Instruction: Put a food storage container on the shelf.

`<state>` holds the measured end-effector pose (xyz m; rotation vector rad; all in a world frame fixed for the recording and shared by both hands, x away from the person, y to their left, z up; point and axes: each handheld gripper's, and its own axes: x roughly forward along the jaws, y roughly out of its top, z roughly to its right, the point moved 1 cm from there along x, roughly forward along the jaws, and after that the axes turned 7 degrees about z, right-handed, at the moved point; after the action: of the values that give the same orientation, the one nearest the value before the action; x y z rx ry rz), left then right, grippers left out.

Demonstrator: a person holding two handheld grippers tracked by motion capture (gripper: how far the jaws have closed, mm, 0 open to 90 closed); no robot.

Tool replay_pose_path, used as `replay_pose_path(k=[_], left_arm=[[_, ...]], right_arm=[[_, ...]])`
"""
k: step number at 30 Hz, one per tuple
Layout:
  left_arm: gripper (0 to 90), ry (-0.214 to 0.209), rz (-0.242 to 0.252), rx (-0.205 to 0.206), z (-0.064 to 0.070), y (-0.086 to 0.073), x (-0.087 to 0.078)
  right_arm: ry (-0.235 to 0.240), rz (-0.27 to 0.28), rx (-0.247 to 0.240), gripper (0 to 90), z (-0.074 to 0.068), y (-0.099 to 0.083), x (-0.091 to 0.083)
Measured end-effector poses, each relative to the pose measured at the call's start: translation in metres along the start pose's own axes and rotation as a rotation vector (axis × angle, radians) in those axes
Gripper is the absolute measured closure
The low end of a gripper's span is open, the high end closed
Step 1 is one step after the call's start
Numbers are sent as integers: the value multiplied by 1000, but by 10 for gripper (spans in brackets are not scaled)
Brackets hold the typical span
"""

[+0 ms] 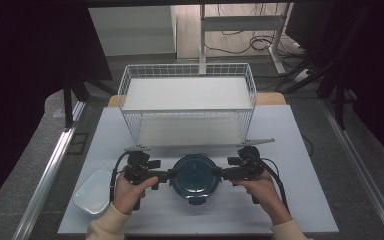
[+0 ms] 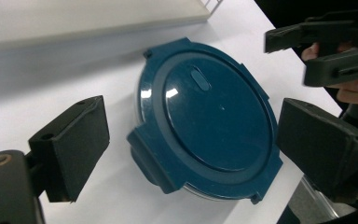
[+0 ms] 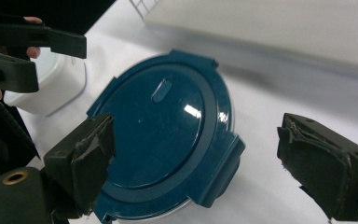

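Note:
A round container with a dark blue clip-on lid (image 1: 195, 176) sits on the white table near its front edge. My left gripper (image 1: 172, 174) is at the container's left rim and my right gripper (image 1: 219, 173) at its right rim, the two pointing at each other. In the left gripper view the lid (image 2: 209, 116) lies just ahead, its side latch between the open pads (image 2: 72, 147). In the right gripper view the lid (image 3: 165, 130) also lies ahead, one latch between the open pads (image 3: 328, 170). Neither gripper holds anything.
A white wire basket (image 1: 187, 107) with a white shelf stands just behind the container. A clear rectangular tub (image 1: 94, 191) lies at the front left, beside the person's left hand. The table's front edge runs close under both forearms.

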<state>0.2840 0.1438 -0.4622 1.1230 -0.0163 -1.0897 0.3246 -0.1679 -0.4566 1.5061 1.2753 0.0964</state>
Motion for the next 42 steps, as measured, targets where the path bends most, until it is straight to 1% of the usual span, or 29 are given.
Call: replay_pose_path(k=[1, 3, 5, 7, 9, 10, 12, 14, 15, 16, 17, 18, 19, 20, 21, 22, 23, 24, 27, 28, 29, 30, 33, 36, 37, 38, 39, 41, 42], left_arm=[[98, -3, -7, -6, 1, -2, 3], [98, 1, -14, -2, 1, -4, 4], [99, -14, -21, -8, 1, -6, 7], [98, -16, -26, -15, 1, -7, 8], [95, -16, -39, -18, 0, -10, 12], [95, -18, -45, -17, 0, -11, 13], [94, -21, -57, -32, -1, -13, 17], [94, -19, -64, -28, 0, -14, 20], [95, -60, -68, -59, 1, -14, 21], [95, -60, -68, -59, 1, -14, 21], [83, -92, -68, -84, 2, -16, 23], [90, -92, -68, -84, 2, -16, 23], [90, -65, -74, -71, 1, -17, 25], [90, -65, -74, -71, 1, -17, 25], [88, -64, -77, -83, 0, -19, 27], [88, -56, -79, -85, 0, -19, 28], [89, -40, -85, -80, -2, -21, 30], [88, -40, -85, -80, -2, -21, 30], [88, -17, -97, -79, -5, -23, 35], [89, -17, -97, -79, -5, -23, 35], [89, -11, -98, -82, -7, -23, 36], [89, -11, -98, -82, -7, -23, 36], [88, -6, -104, -90, -9, -24, 39], [87, -10, -115, -100, -11, -24, 44], [87, -25, -115, -124, -14, -26, 46], [87, -25, -115, -124, -14, -26, 46], [87, -34, -120, -149, -17, -28, 49], [90, -30, -128, -152, -19, -29, 51], [90, -37, -129, -160, -20, -30, 52]], right_arm=[[2, -5, 3, 105, 0, -1, 2], [3, -10, 10, 104, 1, -3, 4], [1, -31, 22, 100, 2, -7, 8], [1, -32, 22, 100, 3, -8, 9], [12, -38, 47, 98, 5, -11, 13], [12, -38, 47, 98, 5, -11, 13], [12, -49, 57, 95, 6, -13, 17], [12, -51, 59, 95, 6, -14, 18], [11, -56, 67, 94, 6, -16, 20], [11, -56, 67, 94, 6, -16, 20], [14, -59, 74, 94, 7, -17, 22], [16, -63, 77, 93, 7, -18, 23], [16, -68, 79, 92, 7, -18, 25], [16, -68, 79, 92, 7, -18, 25], [15, -76, 79, 91, 6, -20, 27], [15, -76, 79, 91, 6, -20, 27], [14, -82, 79, 89, 6, -21, 29], [14, -82, 79, 89, 6, -21, 29], [12, -91, 87, 86, 6, -22, 33], [12, -91, 87, 86, 6, -22, 33], [17, -91, 98, 83, 7, -24, 35], [17, -91, 98, 83, 7, -24, 35], [27, -92, 127, 82, 10, -25, 38], [31, -93, 141, 82, 10, -27, 39], [34, -97, 147, 81, 10, -28, 41], [34, -97, 147, 81, 10, -28, 41], [34, -97, 149, 82, 10, -28, 42], [42, -101, 157, 82, 10, -29, 44], [42, -101, 157, 82, 10, -29, 44]])
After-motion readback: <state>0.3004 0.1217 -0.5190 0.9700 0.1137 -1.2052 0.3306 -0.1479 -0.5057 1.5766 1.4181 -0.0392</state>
